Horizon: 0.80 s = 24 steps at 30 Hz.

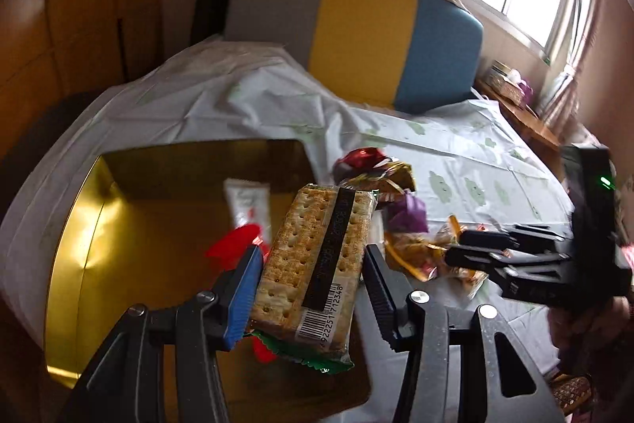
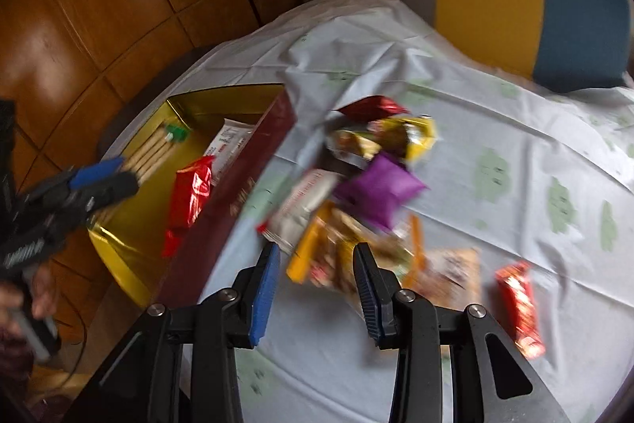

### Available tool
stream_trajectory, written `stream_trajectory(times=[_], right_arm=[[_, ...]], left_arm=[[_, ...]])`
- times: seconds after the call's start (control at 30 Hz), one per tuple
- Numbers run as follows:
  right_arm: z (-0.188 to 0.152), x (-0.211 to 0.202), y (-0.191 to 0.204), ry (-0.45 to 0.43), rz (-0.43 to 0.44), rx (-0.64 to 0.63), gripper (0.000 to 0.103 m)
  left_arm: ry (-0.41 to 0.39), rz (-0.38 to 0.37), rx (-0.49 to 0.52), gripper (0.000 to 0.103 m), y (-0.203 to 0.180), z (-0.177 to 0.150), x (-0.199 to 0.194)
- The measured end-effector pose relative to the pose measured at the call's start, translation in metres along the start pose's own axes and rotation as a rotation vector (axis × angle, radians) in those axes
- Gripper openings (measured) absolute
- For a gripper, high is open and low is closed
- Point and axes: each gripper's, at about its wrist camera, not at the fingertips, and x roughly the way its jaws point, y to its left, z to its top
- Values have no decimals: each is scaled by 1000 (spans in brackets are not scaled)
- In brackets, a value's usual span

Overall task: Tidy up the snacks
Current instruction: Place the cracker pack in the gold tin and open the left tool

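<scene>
While the left gripper point(image 1: 313, 276) pinches a cracker pack point(image 1: 313, 264) in its jaws over the gold tin point(image 1: 79, 264), a few snacks lie inside. The right gripper point(image 2: 315, 288) jaws are spread above the snack pile point(image 2: 368, 185) left on the desk point(image 2: 515, 129).

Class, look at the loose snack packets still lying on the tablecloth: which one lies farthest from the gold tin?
The red wrapped bar. It lies alone at the right of the cloth, apart from the heap, where the purple packet and the others sit nearer the gold tin.
</scene>
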Motion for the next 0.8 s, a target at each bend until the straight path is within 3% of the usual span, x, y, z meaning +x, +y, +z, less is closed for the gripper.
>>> stream_trajectory(times=[0.33,0.43,0.57,0.63,0.8], right_arm=[[34,84,13,162,-73,52,40],[39,96,20,166,-107,42,44],[34,99,33,165,-171,-65,38],[31,94,31,163,-168,-53,32],[16,57,19,111,-118,-4,30]], left_arm=[[-10,15,-115,52,48,-25,-17],[-12,21,-149,52,60,-31,-19],[-6,30,-192,52,73,-36,-17],[-2,37,-210,52,78,-39,-17],[17,68,-237,52,89,-44,-13]])
